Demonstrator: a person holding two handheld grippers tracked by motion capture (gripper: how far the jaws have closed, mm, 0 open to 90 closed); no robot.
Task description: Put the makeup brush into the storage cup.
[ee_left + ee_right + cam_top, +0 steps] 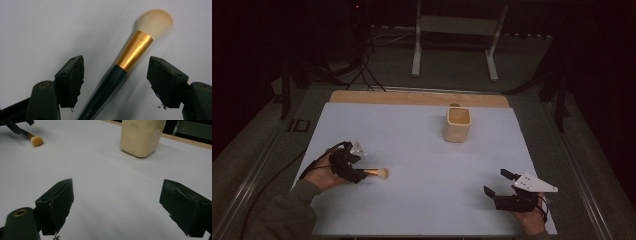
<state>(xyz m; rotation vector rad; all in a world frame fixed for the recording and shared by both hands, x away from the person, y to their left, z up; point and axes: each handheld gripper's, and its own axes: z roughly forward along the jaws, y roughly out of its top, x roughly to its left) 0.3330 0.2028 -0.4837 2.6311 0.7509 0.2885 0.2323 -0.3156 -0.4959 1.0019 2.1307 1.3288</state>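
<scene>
Item: makeup brush (125, 66), dark handle, gold ferrule, pale bristles. Lies on white table (422, 150) at left, between the parted jaws of left gripper (115, 80), untouched. Right gripper (497, 187): spread wide, holding nothing. 1 cream cup (458, 124) stands well apart.

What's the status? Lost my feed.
Left gripper open, astride makeup brush. Right gripper open, empty. Cream cup upright, far side. Nothing blocking.
</scene>
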